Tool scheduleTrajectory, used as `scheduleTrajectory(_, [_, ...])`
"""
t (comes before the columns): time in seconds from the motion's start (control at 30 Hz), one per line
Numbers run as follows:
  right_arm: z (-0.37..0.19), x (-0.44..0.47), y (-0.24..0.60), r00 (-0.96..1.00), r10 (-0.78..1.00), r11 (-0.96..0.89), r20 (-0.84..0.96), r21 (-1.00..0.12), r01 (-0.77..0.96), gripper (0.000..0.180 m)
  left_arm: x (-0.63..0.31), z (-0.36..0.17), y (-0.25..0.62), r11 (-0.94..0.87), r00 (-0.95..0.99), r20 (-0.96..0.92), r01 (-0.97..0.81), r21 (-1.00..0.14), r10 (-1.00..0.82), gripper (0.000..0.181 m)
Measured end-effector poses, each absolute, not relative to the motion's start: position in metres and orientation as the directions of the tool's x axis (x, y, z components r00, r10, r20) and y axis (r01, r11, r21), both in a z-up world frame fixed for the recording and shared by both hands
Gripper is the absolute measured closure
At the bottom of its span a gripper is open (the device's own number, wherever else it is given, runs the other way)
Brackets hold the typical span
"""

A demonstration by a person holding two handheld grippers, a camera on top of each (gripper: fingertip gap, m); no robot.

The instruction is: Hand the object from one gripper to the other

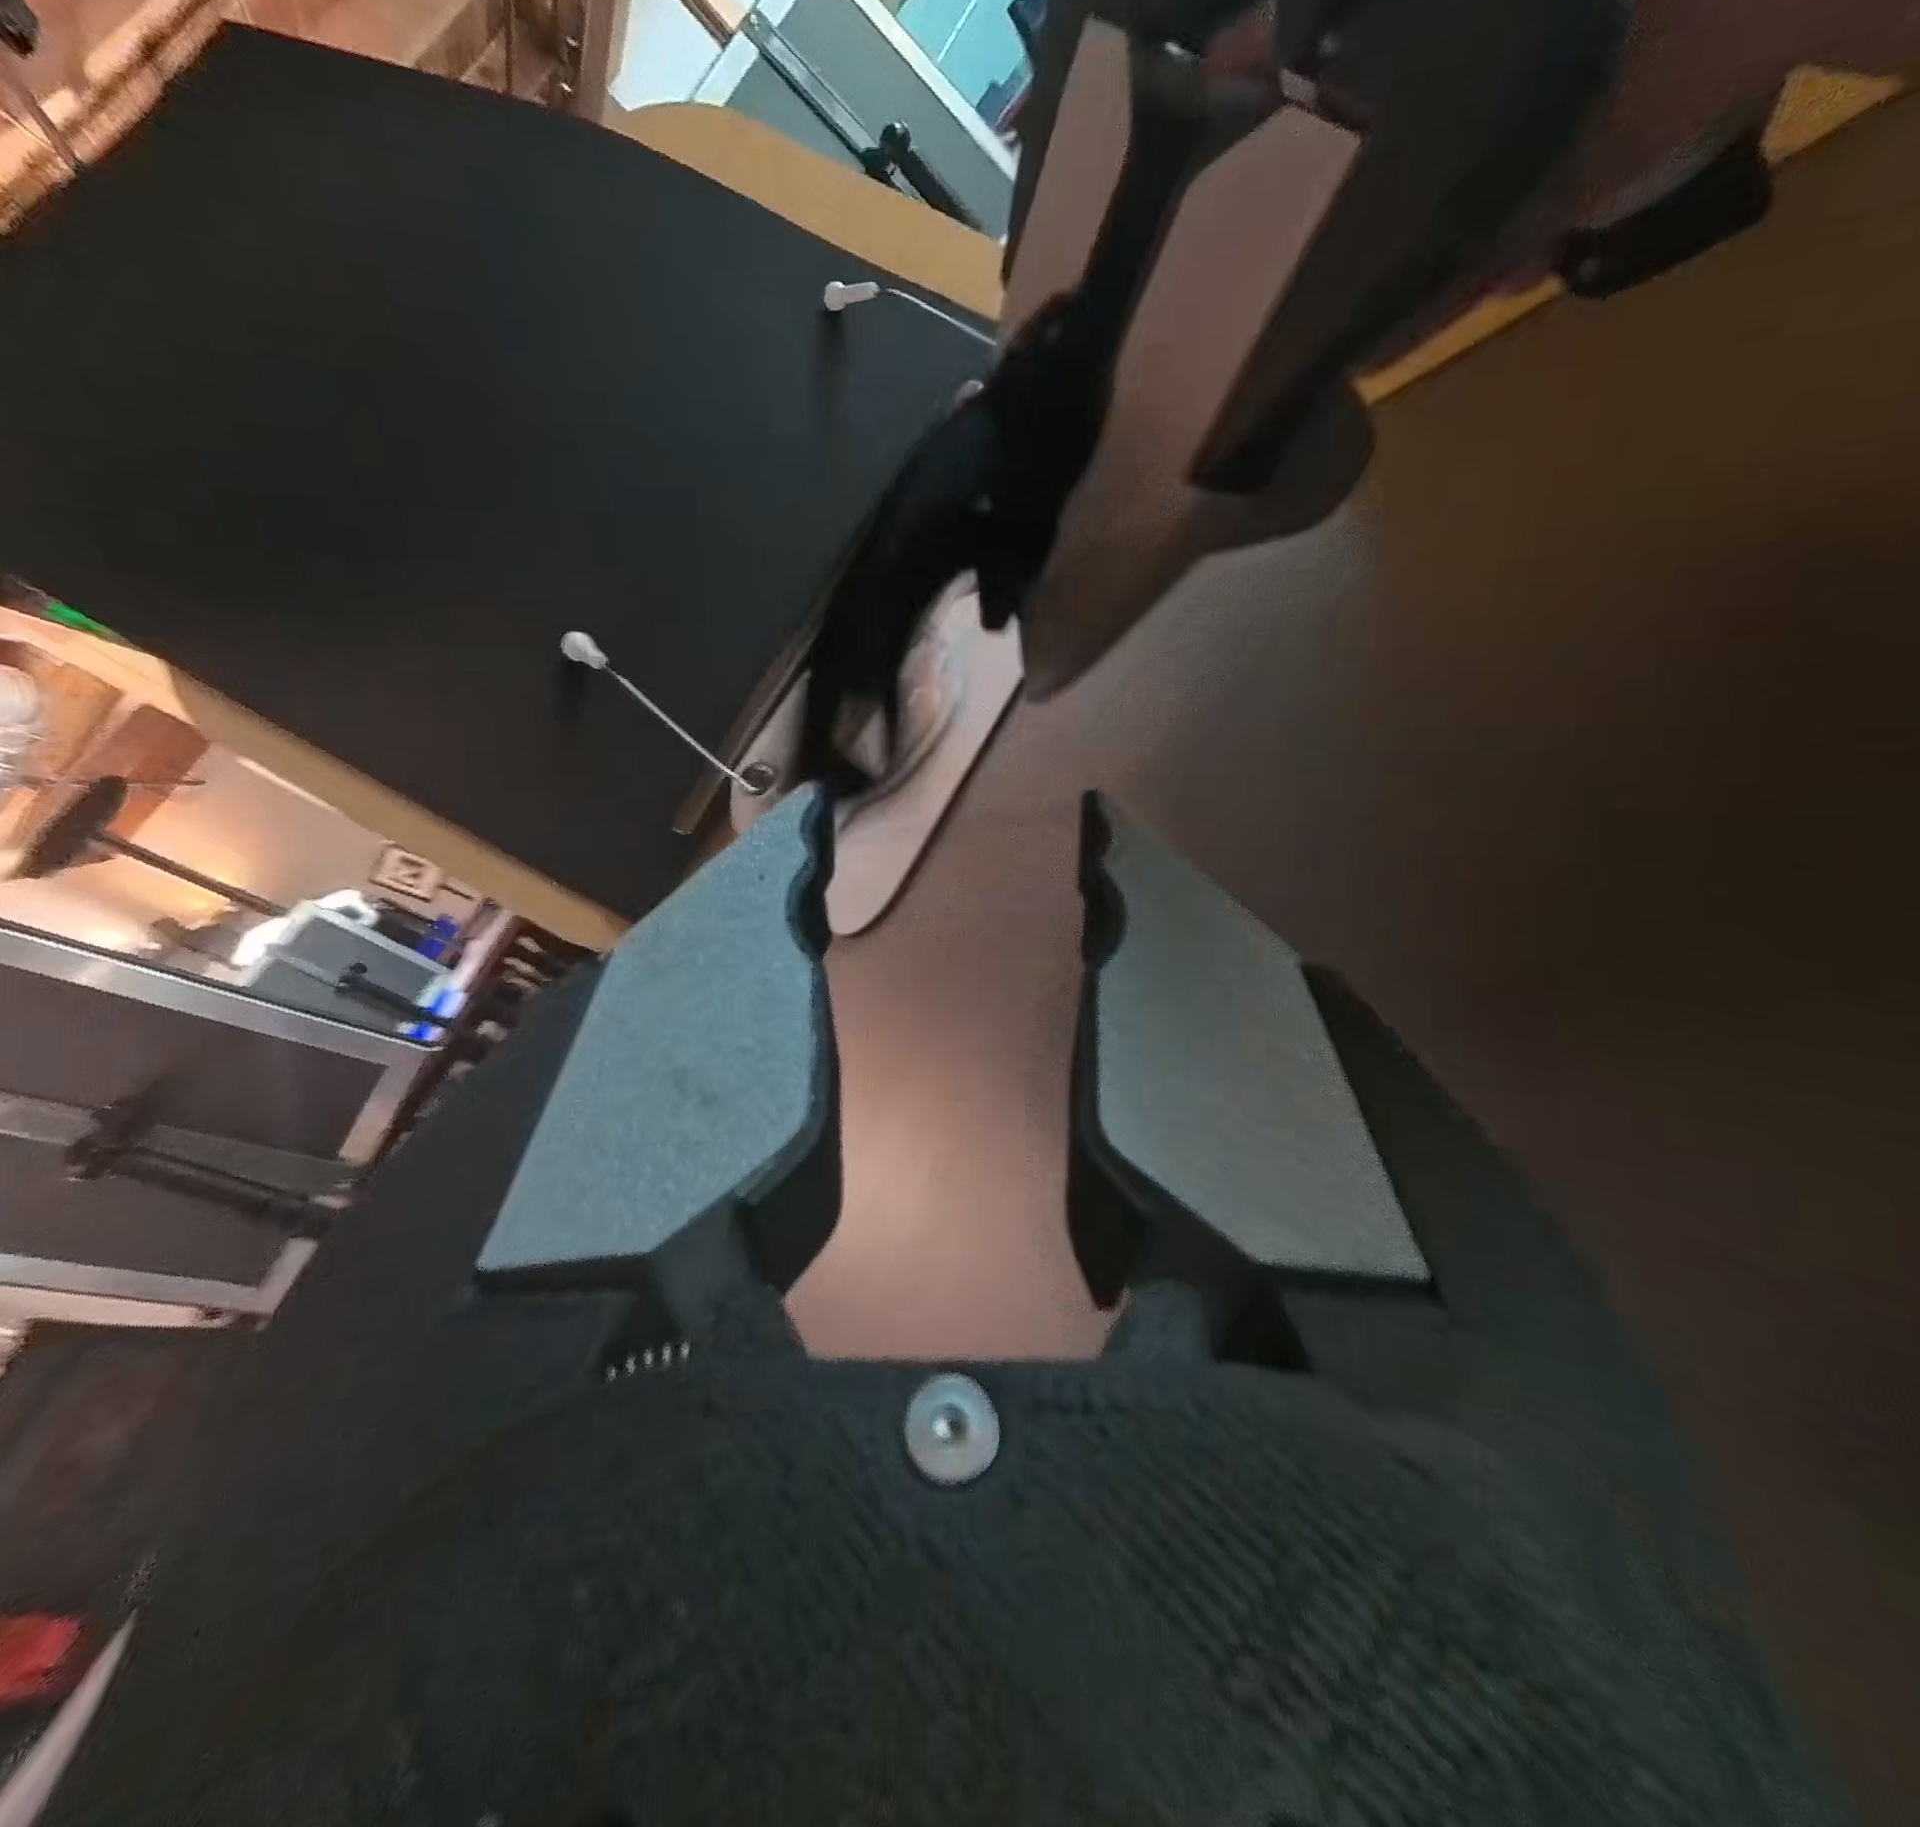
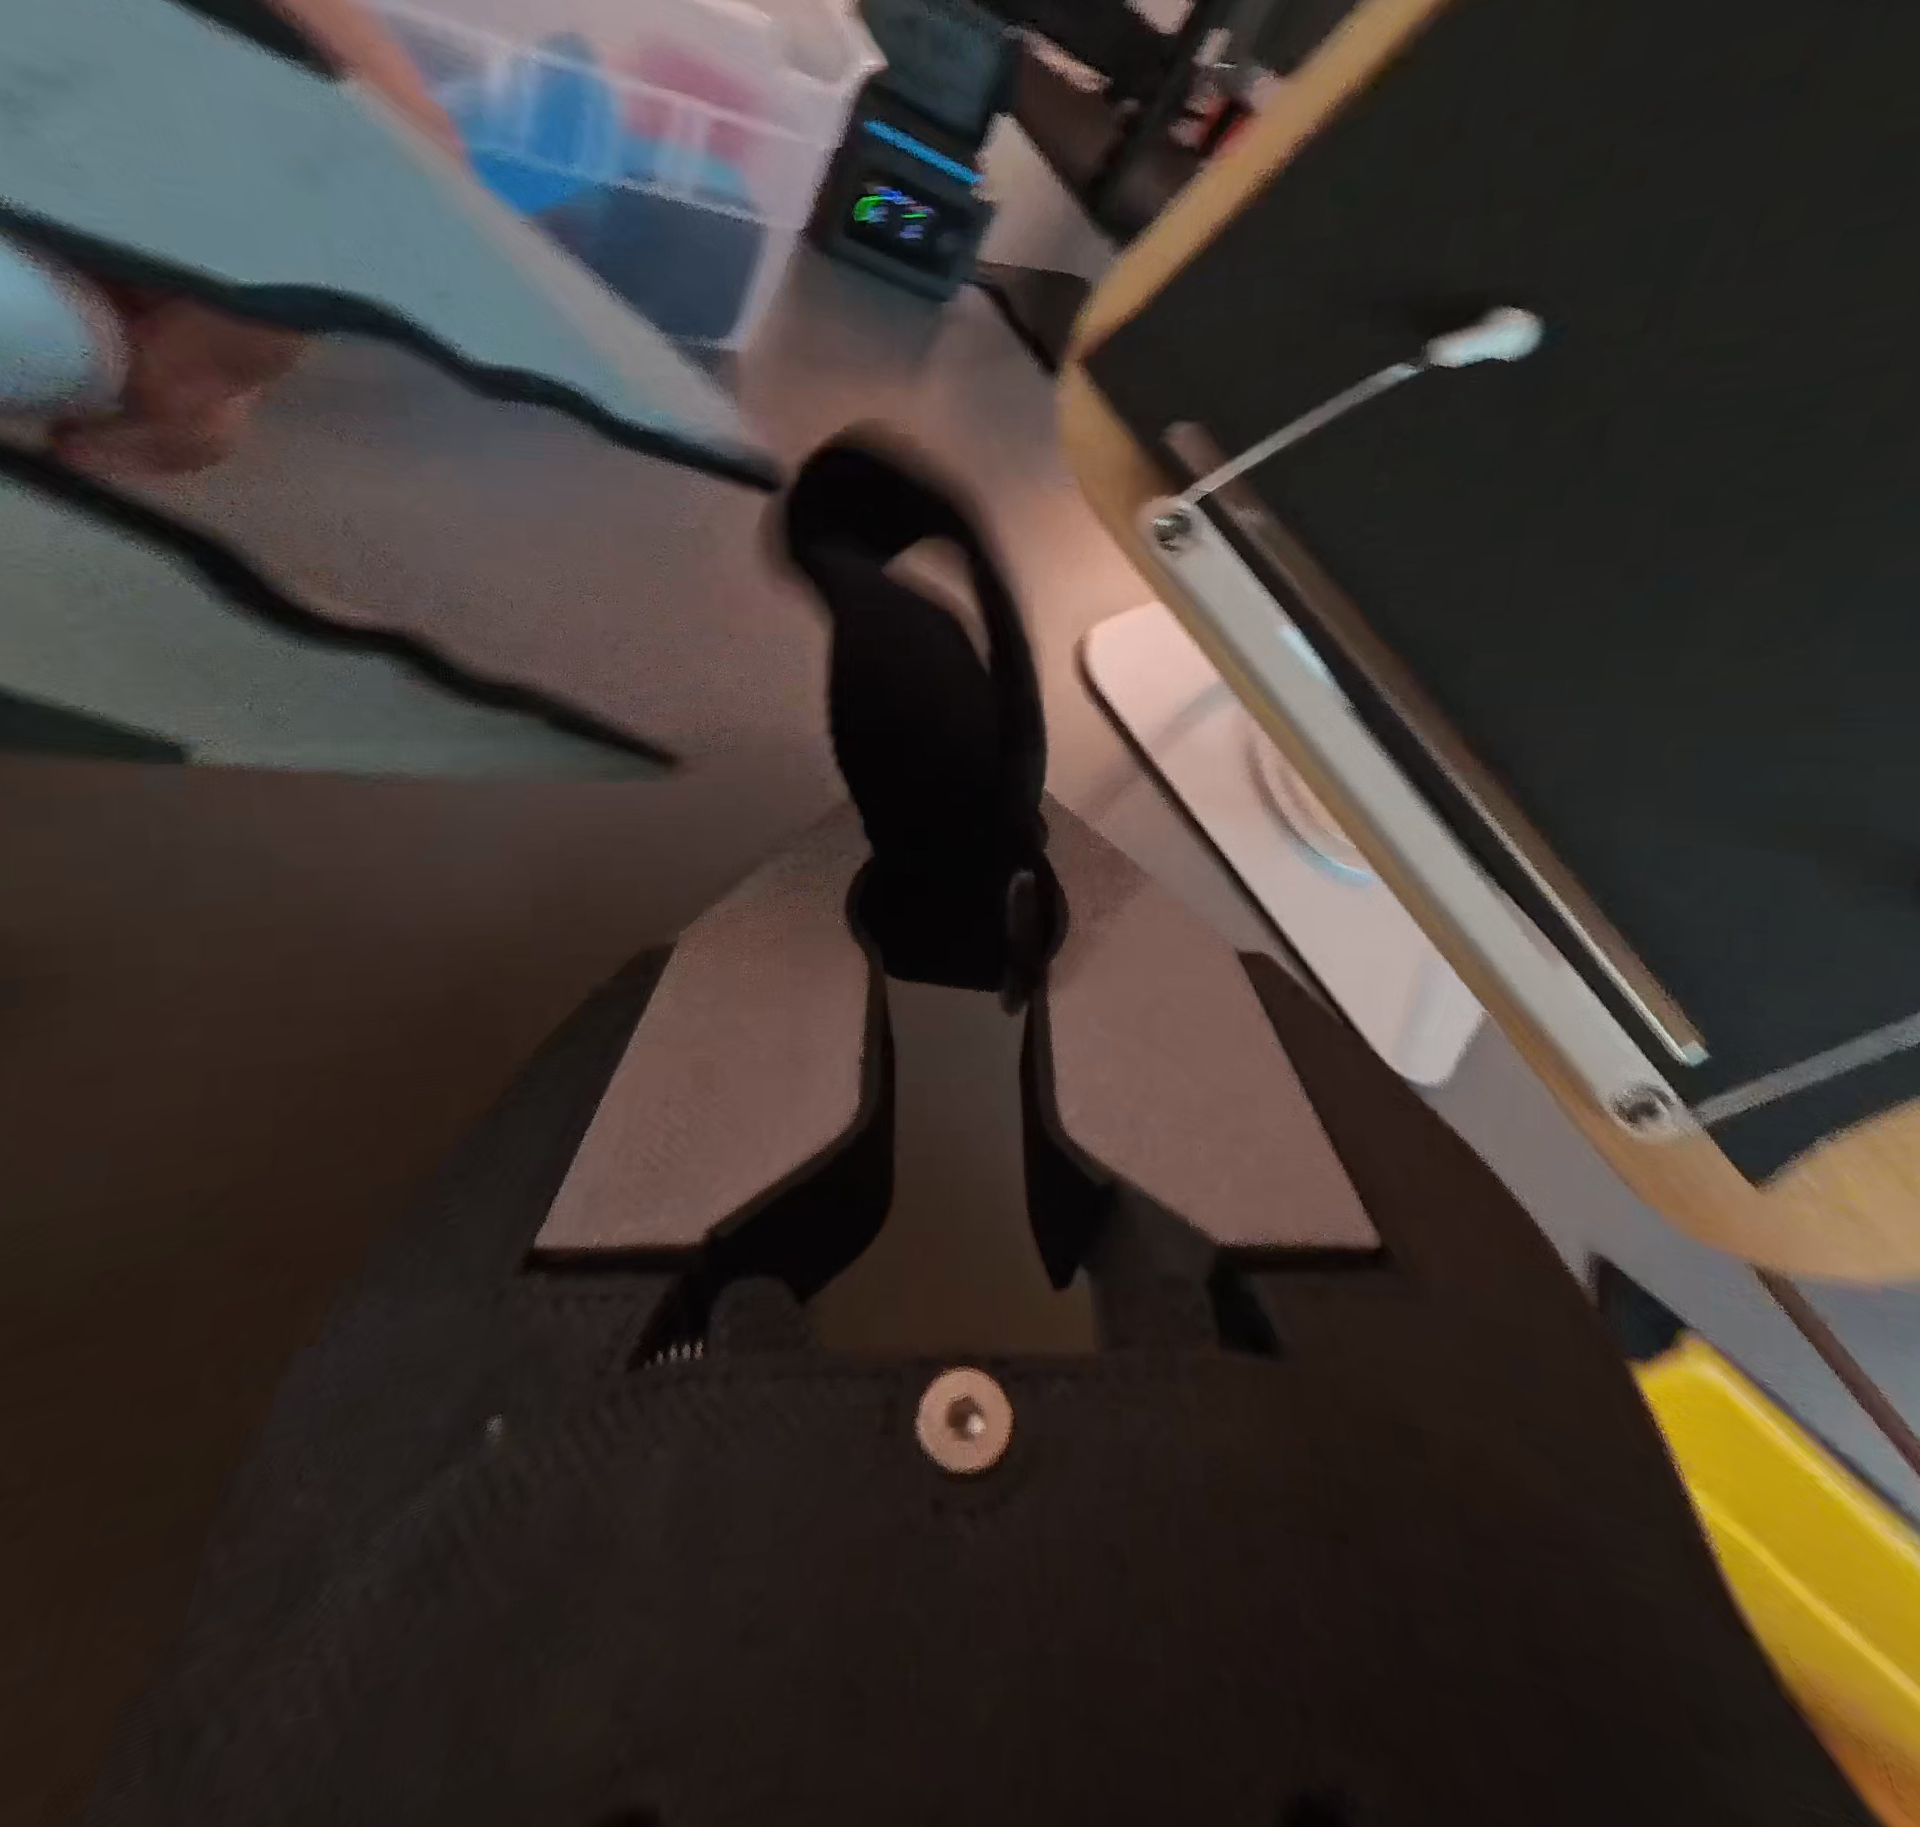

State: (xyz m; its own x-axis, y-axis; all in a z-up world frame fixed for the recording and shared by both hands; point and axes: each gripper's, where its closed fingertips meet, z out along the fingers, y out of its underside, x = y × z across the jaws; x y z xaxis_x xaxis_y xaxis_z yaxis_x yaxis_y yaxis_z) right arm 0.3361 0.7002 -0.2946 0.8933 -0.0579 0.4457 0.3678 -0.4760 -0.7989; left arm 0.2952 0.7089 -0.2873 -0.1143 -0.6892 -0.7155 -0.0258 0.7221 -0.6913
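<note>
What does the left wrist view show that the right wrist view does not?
Only the left wrist view shows the left hand-held gripper open and empty, and the right one from outside.
Only the right wrist view shows the right hand-held gripper shut on the black object, plus a yellow bin.
Both show the black object, the black panel and the white plate.

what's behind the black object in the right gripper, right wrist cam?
Behind the black object held in the right gripper: brown tabletop, and to its right a white plate under a black board. The strip of tabletop directly behind it is covered.
</note>
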Motion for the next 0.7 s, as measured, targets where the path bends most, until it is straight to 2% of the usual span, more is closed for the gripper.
scheduleTrajectory(0.03, [-0.288,0.345,0.696,0.898,-0.120,-0.465,0.424,-0.823,0.326,0.162,0.295,-0.288,0.707,0.686,-0.143,-0.677,-0.020,-0.728,-0.722,0.135])
scheduleTrajectory(0.13, [-0.256,0.355,0.675,0.917,-0.269,-0.389,0.296,-0.904,0.177,0.161,0.293,-0.282,0.705,0.565,-0.191,-0.558,0.018,-0.825,-0.808,0.137])
scheduleTrajectory(0.23, [-0.202,0.346,0.639,0.898,-0.350,-0.287,0.267,-0.943,0.169,0.162,0.292,-0.278,0.713,0.493,-0.184,-0.489,0.027,-0.870,-0.853,0.141])
scheduleTrajectory(0.33, [-0.159,0.359,0.590,0.855,-0.435,-0.287,0.282,-0.943,0.165,0.161,0.292,-0.273,0.723,0.536,-0.110,-0.536,0.028,-0.844,-0.837,0.152])
scheduleTrajectory(0.43, [-0.142,0.398,0.537,0.843,-0.497,-0.327,0.207,-0.944,0.039,0.160,0.289,-0.266,0.731,0.613,-0.034,-0.614,0.038,-0.789,-0.789,0.161])
scheduleTrajectory(0.5, [-0.155,0.437,0.500,0.820,-0.546,-0.403,0.172,-0.912,-0.077,0.161,0.288,-0.265,0.734,0.607,-0.021,-0.608,0.024,-0.794,-0.794,0.163])
scheduleTrajectory(0.6, [-0.217,0.486,0.451,0.793,-0.597,-0.547,0.122,-0.785,-0.291,0.159,0.290,-0.268,0.736,0.600,-0.024,-0.600,0.004,-0.800,-0.800,0.164])
scheduleTrajectory(0.63, [-0.243,0.496,0.437,0.784,-0.612,-0.587,0.105,-0.724,-0.362,0.153,0.291,-0.270,0.737,0.606,-0.023,-0.606,-0.003,-0.795,-0.795,0.164])
scheduleTrajectory(0.7, [-0.284,0.505,0.416,0.771,-0.631,-0.645,0.087,-0.612,-0.458,0.127,0.292,-0.274,0.738,0.612,-0.030,-0.612,-0.024,-0.790,-0.791,0.164])
